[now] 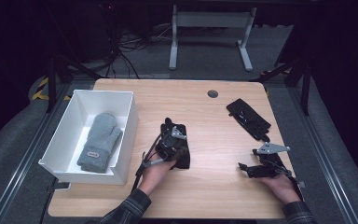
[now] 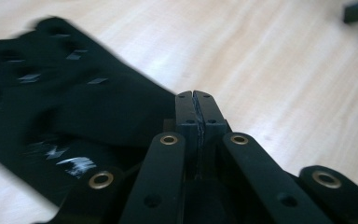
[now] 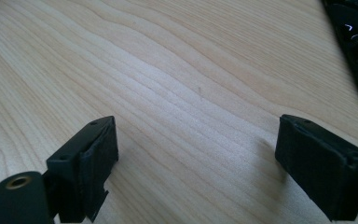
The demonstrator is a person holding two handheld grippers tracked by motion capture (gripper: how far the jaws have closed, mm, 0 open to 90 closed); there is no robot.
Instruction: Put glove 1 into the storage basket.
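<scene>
Room: dark surroundings, grey floor, with a pale wooden worktop (image 1: pixel 200 116) lit in the middle
Landmark: white bin (image 1: pixel 77 114) at the worktop's left edge, a grey mitten (image 1: pixel 99 142) already lying inside it
Left gripper (image 1: pixel 170 125): just right of the bin, jaws pressed together on the edge of a black glove (image 2: pixel 70 107), which hangs beside them; pinching the hem looks meant to let the glove be carried over
Likely aim: dropping the black glove in the bin beside the mitten
Right gripper (image 1: pixel 245 169): well away from the bin, near the worktop's right edge, jaws spread over bare wood, holding nothing
Second black glove (image 1: pixel 248 119): far from the bin, lying flat, untouched, probably next
</scene>
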